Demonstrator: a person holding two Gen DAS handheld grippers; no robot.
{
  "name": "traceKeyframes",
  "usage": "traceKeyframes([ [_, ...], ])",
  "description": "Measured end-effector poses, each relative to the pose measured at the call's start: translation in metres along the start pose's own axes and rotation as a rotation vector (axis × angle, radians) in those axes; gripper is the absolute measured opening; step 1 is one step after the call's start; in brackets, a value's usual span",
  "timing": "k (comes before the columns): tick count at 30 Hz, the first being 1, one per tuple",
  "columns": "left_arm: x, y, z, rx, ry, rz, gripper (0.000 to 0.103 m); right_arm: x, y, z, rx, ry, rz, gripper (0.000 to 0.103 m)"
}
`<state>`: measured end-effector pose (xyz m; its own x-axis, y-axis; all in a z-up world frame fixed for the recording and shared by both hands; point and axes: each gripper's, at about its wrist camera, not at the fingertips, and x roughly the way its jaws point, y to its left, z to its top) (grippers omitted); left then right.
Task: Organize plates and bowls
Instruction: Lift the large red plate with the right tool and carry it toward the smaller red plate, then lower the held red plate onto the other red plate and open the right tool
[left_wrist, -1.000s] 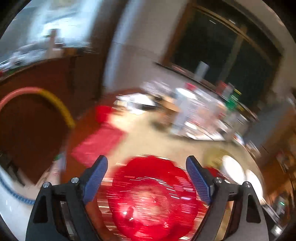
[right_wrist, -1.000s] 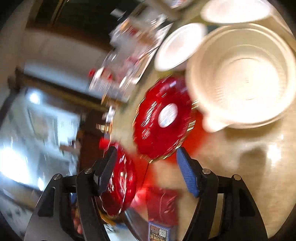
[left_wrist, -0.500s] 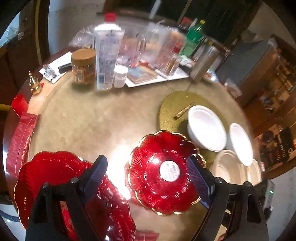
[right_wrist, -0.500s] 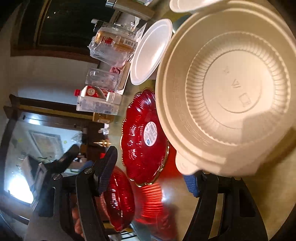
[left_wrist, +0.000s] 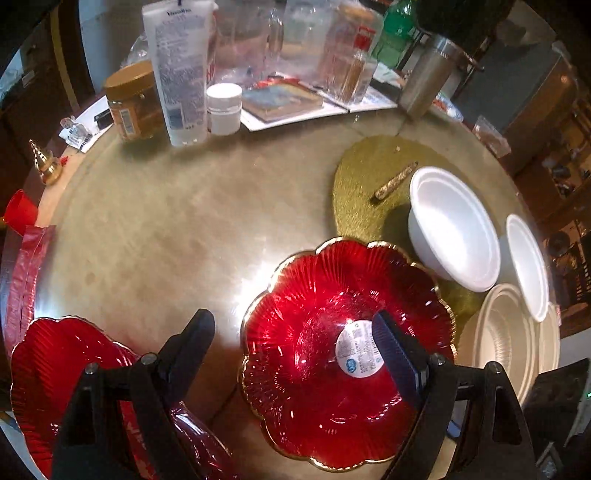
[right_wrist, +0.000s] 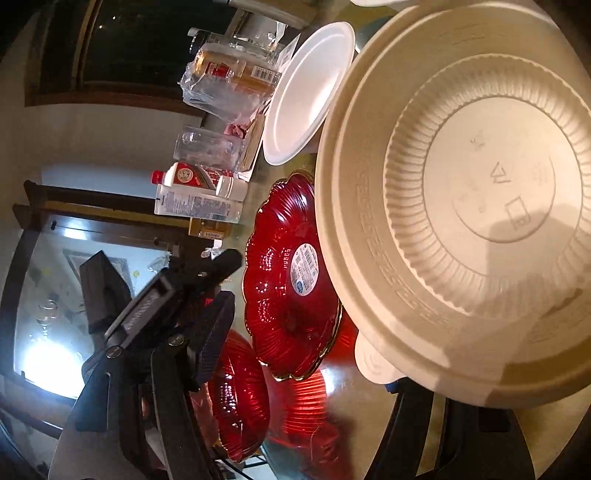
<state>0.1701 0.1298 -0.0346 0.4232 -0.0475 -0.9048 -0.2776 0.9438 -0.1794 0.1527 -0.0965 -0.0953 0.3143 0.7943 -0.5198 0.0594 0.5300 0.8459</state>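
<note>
On the bench we see a fluted plate near the front edge, with a second fluted plate to its left, well apart. Behind and to the right of the first plate lies a mat, and on it a small roll just left of a foam bowl. Right of that bowl sits another foam bowl, and in front of both a ribbed bowl, just beside the first plate. Along the far edge stand a jar, a tube and a small tub, left to right.
</note>
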Motion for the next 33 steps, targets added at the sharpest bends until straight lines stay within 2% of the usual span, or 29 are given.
traceKeyframes([
  [1,0.002,-0.001,-0.001,0.008,0.004,0.016,0.085,0.000,-0.001,0.000,0.000,-0.001,-0.006,0.064],
  [2,0.005,-0.002,-0.002,0.017,0.007,0.030,0.072,0.000,-0.002,0.000,-0.001,0.002,-0.020,0.058],
  [3,0.009,-0.003,-0.002,0.034,0.022,0.038,0.044,0.000,-0.003,0.001,-0.003,0.007,-0.042,0.053],
  [4,0.013,-0.004,-0.003,0.050,0.042,0.074,0.034,0.002,-0.005,0.001,-0.001,0.018,-0.068,0.037],
  [5,0.015,-0.003,-0.003,0.054,0.043,0.106,0.023,0.006,-0.010,0.001,0.010,0.036,-0.087,0.017],
  [6,0.014,-0.003,-0.002,0.055,0.026,0.106,0.020,0.007,-0.014,0.001,0.024,0.051,-0.100,0.012],
  [9,0.009,-0.001,-0.002,0.028,0.032,0.072,0.015,0.011,-0.010,-0.004,-0.013,0.036,-0.138,0.011],
  [11,-0.001,-0.006,-0.003,0.047,0.001,0.082,0.013,0.014,-0.007,-0.009,-0.037,0.017,-0.161,0.011],
  [17,-0.030,-0.013,-0.006,0.083,-0.080,0.110,0.011,0.020,0.003,-0.017,-0.069,-0.017,-0.127,0.012],
  [22,-0.056,-0.006,-0.012,0.091,-0.147,0.126,0.011,0.033,0.013,-0.026,-0.105,-0.001,-0.078,0.011],
  [26,-0.078,0.008,-0.024,0.075,-0.217,0.147,0.011,0.038,0.027,-0.031,-0.165,0.024,-0.058,0.012],
  [33,-0.112,0.042,-0.051,0.006,-0.302,0.129,0.011,0.049,0.065,-0.042,-0.271,0.045,-0.027,0.011],
])
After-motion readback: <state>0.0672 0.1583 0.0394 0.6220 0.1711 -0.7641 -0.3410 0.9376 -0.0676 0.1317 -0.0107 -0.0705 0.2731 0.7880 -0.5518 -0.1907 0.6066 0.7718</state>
